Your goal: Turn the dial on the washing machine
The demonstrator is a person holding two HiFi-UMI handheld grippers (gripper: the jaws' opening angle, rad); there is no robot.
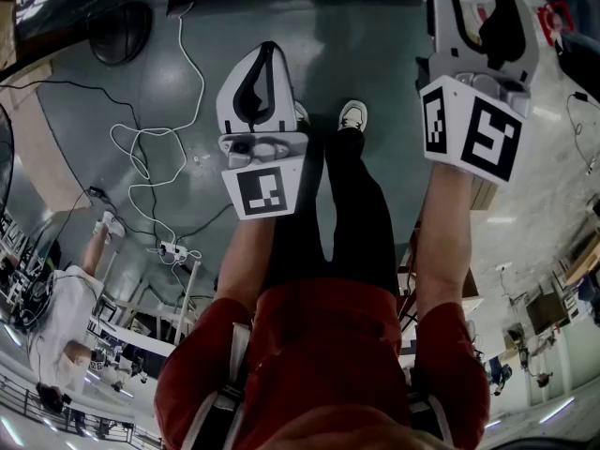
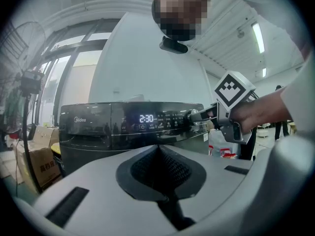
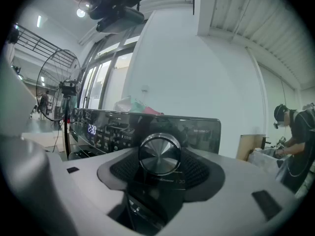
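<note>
Your left gripper (image 2: 158,155) fills the foreground of its own view, jaws pressed together with nothing between them, facing the dark washing machine (image 2: 93,132). At three o'clock from the lit 2:30 display (image 2: 146,118), your right gripper (image 2: 203,115) has its jaws clamped on the silver dial (image 3: 159,154).

Brushed metal dial (image 3: 159,154), glossy black washing machine panel (image 3: 202,129)

Red shirt (image 1: 323,364), black trousers (image 1: 361,214), white shoe (image 1: 352,115)
</note>
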